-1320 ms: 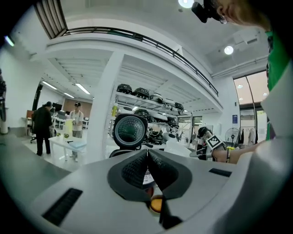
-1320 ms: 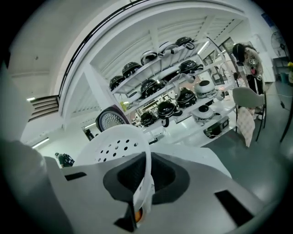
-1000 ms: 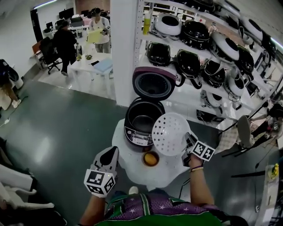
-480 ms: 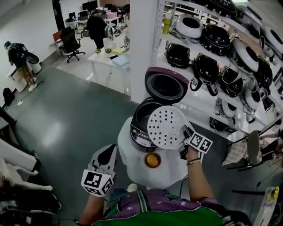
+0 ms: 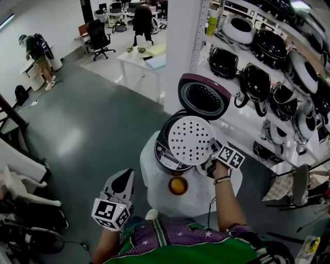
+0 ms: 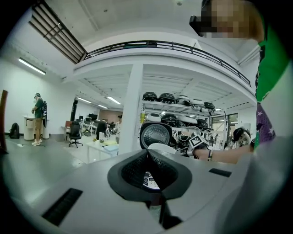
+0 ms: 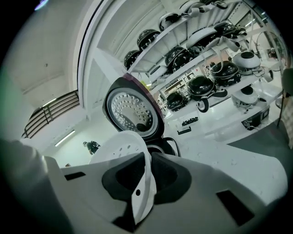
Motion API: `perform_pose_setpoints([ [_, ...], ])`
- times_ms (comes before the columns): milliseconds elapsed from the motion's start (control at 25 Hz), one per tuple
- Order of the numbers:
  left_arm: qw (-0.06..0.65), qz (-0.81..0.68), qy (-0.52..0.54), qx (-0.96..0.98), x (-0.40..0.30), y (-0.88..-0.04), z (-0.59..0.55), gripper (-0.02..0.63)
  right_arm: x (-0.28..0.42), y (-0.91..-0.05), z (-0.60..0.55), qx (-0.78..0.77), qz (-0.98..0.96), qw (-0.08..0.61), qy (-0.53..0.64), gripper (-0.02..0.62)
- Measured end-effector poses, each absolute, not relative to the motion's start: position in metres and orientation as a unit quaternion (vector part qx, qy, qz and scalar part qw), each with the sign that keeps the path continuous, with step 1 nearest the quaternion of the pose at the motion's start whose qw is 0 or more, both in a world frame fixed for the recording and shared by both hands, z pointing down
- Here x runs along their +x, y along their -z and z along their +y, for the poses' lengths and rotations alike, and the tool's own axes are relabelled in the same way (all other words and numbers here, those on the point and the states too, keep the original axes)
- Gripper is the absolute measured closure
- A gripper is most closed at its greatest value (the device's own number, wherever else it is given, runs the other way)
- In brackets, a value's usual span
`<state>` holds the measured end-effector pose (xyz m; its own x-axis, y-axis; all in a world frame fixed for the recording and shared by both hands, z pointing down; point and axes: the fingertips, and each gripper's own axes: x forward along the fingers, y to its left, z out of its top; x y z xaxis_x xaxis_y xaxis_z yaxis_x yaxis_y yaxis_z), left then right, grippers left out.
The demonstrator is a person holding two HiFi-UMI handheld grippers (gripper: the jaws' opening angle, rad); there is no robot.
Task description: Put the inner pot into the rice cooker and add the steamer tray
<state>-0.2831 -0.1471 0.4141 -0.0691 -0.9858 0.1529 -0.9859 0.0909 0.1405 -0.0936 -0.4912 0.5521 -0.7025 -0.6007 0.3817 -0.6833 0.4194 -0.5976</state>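
This was a large open-plan office that seemed to double as an appliance test lab. White shelving [image 5: 241, 119] along one side held rows of rice cookers [image 5: 256, 80]. Farther back were white desks [image 5: 139, 59], a black office chair [image 5: 99, 38], monitors [image 5: 114, 6] and standing people [image 5: 142, 18]. The floor [image 5: 93, 124] was glossy grey, and a railed mezzanine [image 6: 160, 45] ran overhead.

**Operator and hand-held grippers: appearance**

The person wears a green shirt [image 5: 206, 253] with a purple, white-starred panel [image 5: 175, 238] crossed by white stripes [image 5: 164, 238]. A thin bracelet [image 5: 223, 180] circles the right wrist. The left gripper [image 5: 125, 174] and right gripper [image 5: 210, 154] have pale grey shells, each with a cube [image 5: 109, 213] of black-and-white square markers at the rear. The pads [image 6: 132, 171] are black and finely ribbed. Dark rectangular slots [image 6: 62, 206] mark the shell.
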Motion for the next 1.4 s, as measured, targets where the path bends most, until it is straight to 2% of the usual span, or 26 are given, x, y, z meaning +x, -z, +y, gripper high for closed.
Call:
perform_pose_setpoints([
  [320,0.116,-0.761,-0.008,0.639,-0.29,-0.415,-0.139,0.581,-0.116,-0.565,-0.522,0.383,-0.828,0.052,-0.407,0.541],
  [680,0.125,-0.78,-0.007,0.614,-0.304,-0.416,-0.135,0.581,-0.136,-0.589,-0.527,0.387,-0.816,0.084,-0.421,0.517],
  [1040,0.127,-0.772,-0.001,0.623,-0.311,-0.425,-0.137,0.581,-0.135,-0.6,-0.523,0.394,-0.81,0.092,-0.424,0.514],
  [1400,0.126,-0.755,0.009,0.644,-0.313,-0.425,-0.139,0.581,-0.132,-0.594,-0.506,0.385,-0.819,0.093,-0.415,0.48],
])
